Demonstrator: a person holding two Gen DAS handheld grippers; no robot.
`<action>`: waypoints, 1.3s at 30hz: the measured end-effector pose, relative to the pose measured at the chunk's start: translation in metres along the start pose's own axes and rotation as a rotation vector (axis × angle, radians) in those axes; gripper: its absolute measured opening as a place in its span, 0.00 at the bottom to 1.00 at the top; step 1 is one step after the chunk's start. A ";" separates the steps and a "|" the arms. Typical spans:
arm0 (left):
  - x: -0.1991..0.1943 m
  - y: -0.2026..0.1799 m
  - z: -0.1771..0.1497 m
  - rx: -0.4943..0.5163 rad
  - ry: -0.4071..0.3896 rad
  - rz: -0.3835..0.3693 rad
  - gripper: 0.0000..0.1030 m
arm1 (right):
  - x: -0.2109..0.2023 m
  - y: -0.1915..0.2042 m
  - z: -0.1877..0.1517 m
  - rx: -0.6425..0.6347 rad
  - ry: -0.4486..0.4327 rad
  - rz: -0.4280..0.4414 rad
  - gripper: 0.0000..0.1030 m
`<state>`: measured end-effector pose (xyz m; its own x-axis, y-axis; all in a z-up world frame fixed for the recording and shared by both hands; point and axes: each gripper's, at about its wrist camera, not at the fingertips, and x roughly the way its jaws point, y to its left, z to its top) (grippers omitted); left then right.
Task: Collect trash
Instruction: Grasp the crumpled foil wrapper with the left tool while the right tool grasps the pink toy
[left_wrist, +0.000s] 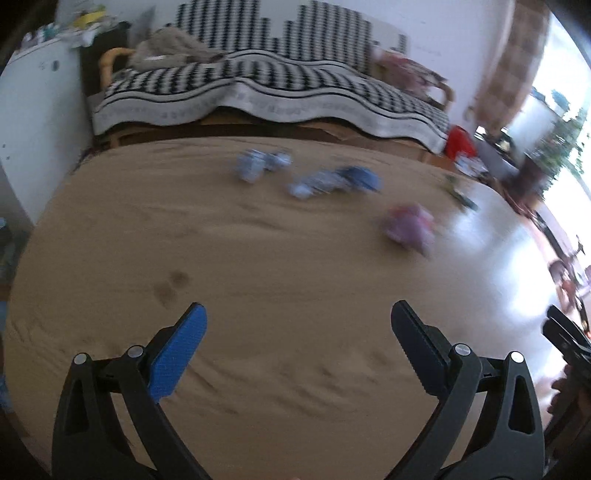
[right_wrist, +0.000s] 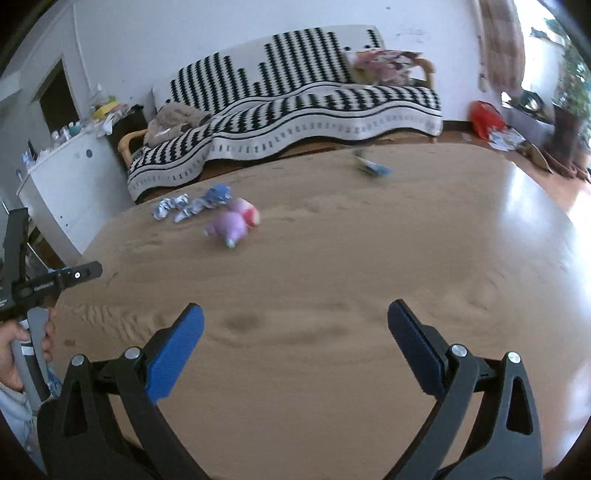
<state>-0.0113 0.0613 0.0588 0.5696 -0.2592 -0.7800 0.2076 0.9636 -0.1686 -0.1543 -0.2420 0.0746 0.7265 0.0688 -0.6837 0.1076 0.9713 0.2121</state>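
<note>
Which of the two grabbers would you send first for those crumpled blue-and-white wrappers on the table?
Probably the left gripper. Its view shows the crumpled wrappers almost straight ahead on the wooden table, while for the right gripper they lie off to the left. Both are open and empty.

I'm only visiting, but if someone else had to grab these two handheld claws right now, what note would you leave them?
Left gripper: open, holding nothing, above the near part of the wooden table.
Right gripper: open, holding nothing, also at the near side.
Trash: crumpled blue-and-white wrappers and a pink and purple bag lie together at the far left; another blue scrap sits by the far edge.
Done: nothing picked up, as far as I can see.
Left: collect every piece. No bin is in view.
</note>
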 end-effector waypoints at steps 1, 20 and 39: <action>0.007 0.008 0.009 -0.010 0.003 0.010 0.94 | 0.012 0.007 0.008 -0.003 0.006 0.002 0.93; 0.190 0.057 0.139 0.067 0.059 0.130 0.94 | 0.255 0.095 0.090 -0.076 0.167 -0.196 0.95; 0.196 0.059 0.145 0.100 0.042 0.155 0.95 | 0.254 0.092 0.093 -0.097 0.174 -0.189 0.95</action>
<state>0.2275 0.0579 -0.0169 0.5674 -0.1032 -0.8169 0.1989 0.9799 0.0144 0.1034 -0.1559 -0.0147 0.5710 -0.0862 -0.8164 0.1584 0.9874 0.0065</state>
